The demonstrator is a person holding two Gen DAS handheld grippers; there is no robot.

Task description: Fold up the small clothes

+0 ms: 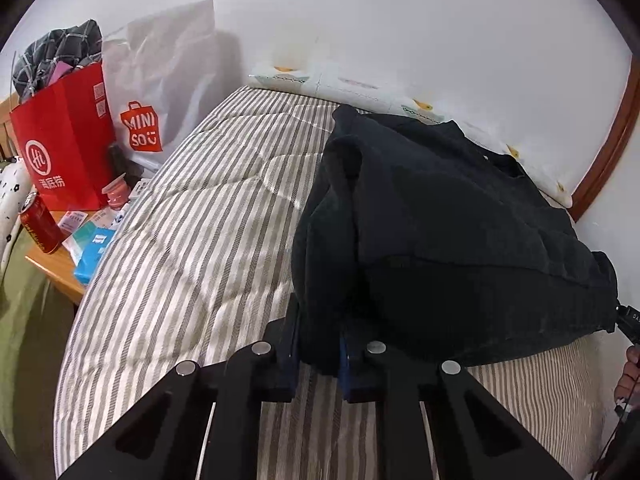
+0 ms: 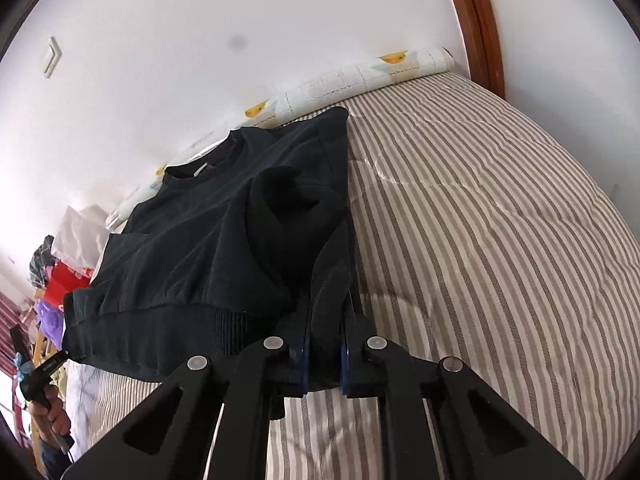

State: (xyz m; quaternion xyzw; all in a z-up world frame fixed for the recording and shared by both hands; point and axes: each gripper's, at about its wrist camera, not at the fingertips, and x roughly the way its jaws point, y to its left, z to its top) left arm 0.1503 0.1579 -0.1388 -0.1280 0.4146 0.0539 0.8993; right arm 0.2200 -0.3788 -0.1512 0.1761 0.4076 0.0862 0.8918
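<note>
A black sweatshirt (image 1: 448, 224) lies on the striped bed, collar toward the wall, both sleeves folded in over the body. My left gripper (image 1: 318, 344) is shut on its left bottom hem corner. My right gripper (image 2: 324, 344) is shut on the right bottom hem corner of the sweatshirt (image 2: 224, 232). The hem is lifted a little off the quilt. The right gripper's tip (image 1: 630, 316) shows at the right edge of the left wrist view; the left gripper (image 2: 48, 372) shows at the lower left of the right wrist view.
The striped quilt (image 1: 192, 240) covers the bed. A nightstand (image 1: 56, 268) on the left holds a red bag (image 1: 64, 148), a white Miniso bag (image 1: 160, 92), a red can (image 1: 38, 224) and small boxes. The wall and a brown wooden frame (image 2: 480, 24) stand behind.
</note>
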